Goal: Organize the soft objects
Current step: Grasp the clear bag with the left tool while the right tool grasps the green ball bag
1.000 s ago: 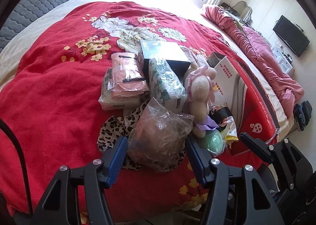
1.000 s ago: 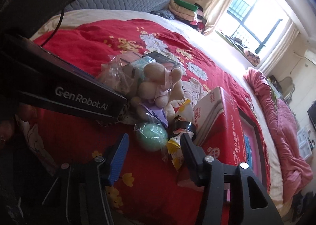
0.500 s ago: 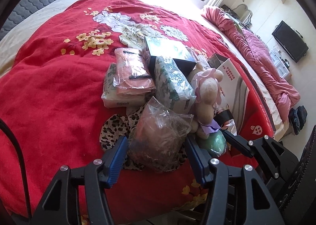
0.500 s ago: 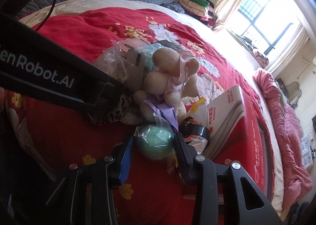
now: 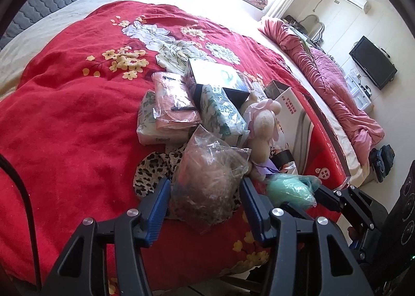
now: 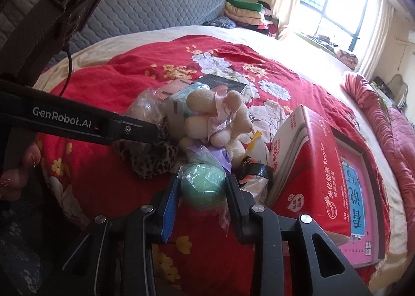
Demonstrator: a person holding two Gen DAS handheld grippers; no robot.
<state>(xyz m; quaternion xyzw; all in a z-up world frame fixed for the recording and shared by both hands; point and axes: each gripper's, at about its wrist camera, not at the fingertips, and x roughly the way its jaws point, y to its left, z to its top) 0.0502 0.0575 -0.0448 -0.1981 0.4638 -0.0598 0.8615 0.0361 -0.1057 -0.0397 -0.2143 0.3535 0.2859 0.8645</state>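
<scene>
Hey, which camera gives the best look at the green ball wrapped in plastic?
The right wrist view: the green ball sits centred and sharp between the right gripper pads, which have just been closing and now press its sides. The left wrist view shows it only off to the side, blurred, partly hidden behind the left gripper.

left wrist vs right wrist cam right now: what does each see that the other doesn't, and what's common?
Left wrist only: the left gripper straddling the clear crinkly bag, the pink pouch on a tissue pack, and the wall TV.

Right wrist only: the right gripper with its pads against the wrapped green ball, its jaws just having closed, and a hand at the left edge.

Both: the ball, the plush toy, the red box, the red floral bedspread.
</scene>
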